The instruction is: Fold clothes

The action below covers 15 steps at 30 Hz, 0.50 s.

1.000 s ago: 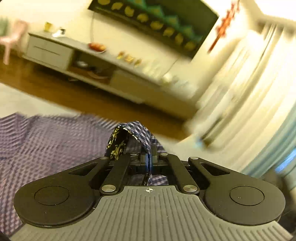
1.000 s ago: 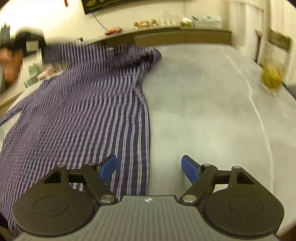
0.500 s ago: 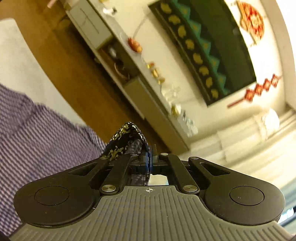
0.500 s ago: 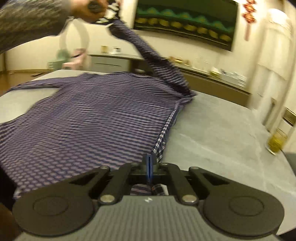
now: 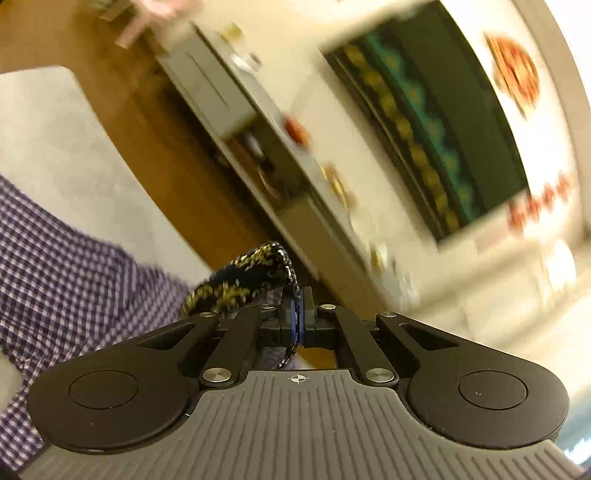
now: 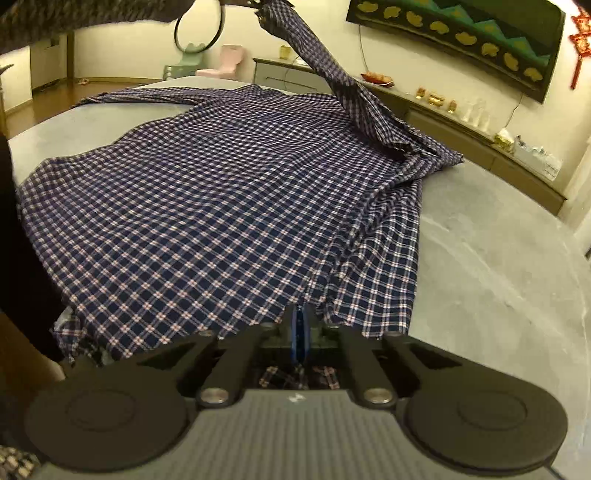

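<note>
A navy checked shirt [image 6: 221, 192] lies spread on the grey table [image 6: 498, 258]. My right gripper [image 6: 300, 332] sits at its near hem. The blue pads pinch the fabric, which bunches up ahead of them, and the jaws are opening a little. One sleeve [image 6: 332, 81] is pulled up off the table to the top of the right wrist view. My left gripper [image 5: 297, 317] is shut on that sleeve's cuff [image 5: 243, 269], whose dark lining with a gold pattern arches over the fingers. The rest of the shirt [image 5: 55, 266] lies below at the left.
A long low sideboard [image 6: 461, 125] with small items runs along the far wall under a dark framed picture [image 6: 461, 26]. Small pink and green chairs [image 6: 231, 59] stand on the wood floor [image 5: 166, 166]. A person's dark clothing [image 6: 22, 240] is at the left table edge.
The right gripper went from wide open above the hem to closed on it. The left gripper carried the cuff up and across, which lifted the sleeve off the table. Both views rolled.
</note>
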{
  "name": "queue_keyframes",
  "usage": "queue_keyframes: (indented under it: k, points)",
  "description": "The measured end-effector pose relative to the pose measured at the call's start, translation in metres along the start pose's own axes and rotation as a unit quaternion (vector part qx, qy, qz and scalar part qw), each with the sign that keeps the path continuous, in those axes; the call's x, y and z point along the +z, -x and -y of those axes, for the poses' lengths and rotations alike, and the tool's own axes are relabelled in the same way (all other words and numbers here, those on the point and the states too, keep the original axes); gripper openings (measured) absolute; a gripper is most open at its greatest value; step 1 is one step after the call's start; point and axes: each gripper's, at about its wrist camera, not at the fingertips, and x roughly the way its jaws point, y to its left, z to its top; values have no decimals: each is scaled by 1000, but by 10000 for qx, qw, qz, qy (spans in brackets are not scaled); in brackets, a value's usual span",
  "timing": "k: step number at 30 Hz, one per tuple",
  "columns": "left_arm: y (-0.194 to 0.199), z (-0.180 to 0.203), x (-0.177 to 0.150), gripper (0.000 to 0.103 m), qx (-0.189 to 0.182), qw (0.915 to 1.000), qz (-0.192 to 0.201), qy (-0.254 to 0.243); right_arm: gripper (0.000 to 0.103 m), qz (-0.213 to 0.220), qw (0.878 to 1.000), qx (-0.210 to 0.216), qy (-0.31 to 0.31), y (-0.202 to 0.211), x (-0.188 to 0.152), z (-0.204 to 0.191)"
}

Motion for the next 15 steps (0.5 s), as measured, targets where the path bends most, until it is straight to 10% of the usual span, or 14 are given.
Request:
queue_keyframes:
  k: [8,13,15]
  points:
    - [31,-9,-31,0,-853,9822,-432,-1620,57,1115,9854,503,-1187,39,102,135]
    - [42,-9,-55,0,-1128,9717,-373,-2043,69,558,9943,-570,-706,-74,211,217]
    - [51,-12,-60,0,-1418,9675,-208,-2086,69,79,9839,-395,-1742,-131,244,265]
